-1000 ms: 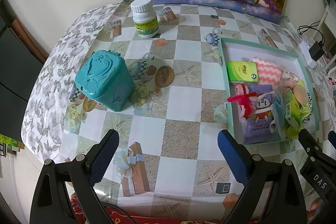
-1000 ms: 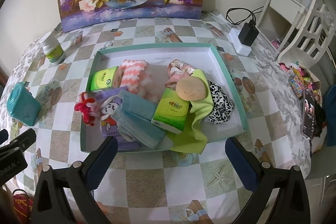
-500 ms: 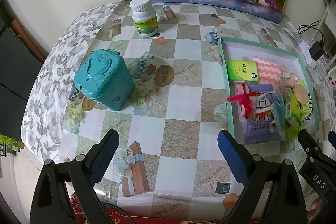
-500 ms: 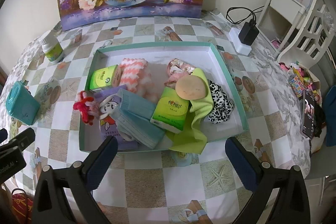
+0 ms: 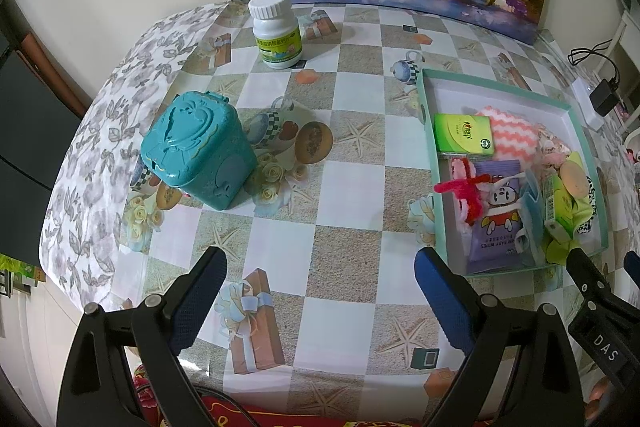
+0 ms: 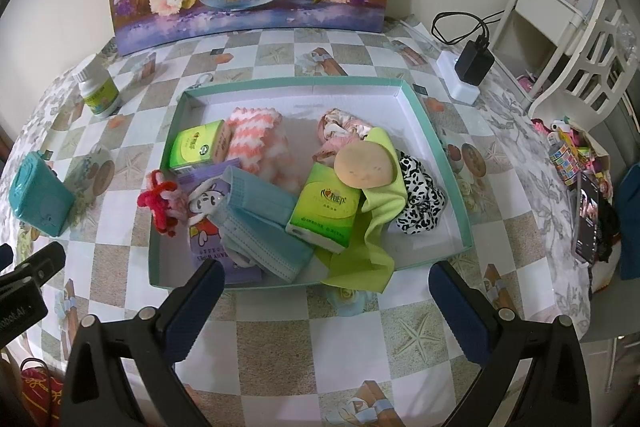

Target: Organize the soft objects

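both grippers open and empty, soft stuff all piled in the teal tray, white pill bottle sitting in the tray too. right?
One error: the white pill bottle stands outside the teal tray, on the tablecloth off its far left corner, as the right wrist view shows. The rest holds: left gripper and right gripper are open and empty, and the soft items are piled in the tray.

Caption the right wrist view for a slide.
Open right gripper hovers before a teal tray piled with tissue packs, face masks and cloths.
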`<action>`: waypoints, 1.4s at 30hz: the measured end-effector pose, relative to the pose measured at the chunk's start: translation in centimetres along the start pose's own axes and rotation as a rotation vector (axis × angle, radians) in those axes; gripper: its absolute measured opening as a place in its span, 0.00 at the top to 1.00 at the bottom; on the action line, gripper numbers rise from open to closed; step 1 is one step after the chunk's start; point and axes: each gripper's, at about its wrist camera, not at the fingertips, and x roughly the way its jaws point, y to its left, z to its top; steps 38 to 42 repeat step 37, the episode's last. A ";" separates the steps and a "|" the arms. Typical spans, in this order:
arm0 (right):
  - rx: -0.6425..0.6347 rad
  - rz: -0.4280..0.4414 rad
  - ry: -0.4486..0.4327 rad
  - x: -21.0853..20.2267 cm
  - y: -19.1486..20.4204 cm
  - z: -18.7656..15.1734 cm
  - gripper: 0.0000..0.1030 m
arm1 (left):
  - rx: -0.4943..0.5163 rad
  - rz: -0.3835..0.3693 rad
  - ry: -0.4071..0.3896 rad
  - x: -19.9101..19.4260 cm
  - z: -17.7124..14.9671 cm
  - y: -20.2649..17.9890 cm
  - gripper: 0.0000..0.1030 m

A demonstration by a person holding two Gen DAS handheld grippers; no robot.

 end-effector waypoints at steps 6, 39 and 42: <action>-0.003 -0.001 0.003 0.1 0.0 0.0 0.00 | -0.001 0.000 0.002 0.0 -0.1 0.0 0.08; -0.009 -0.002 0.010 0.3 0.2 -0.2 0.00 | -0.011 -0.003 -0.024 -0.5 0.2 -0.1 0.08; -0.009 -0.002 0.010 0.3 0.2 -0.2 0.00 | -0.011 -0.003 -0.024 -0.5 0.2 -0.1 0.08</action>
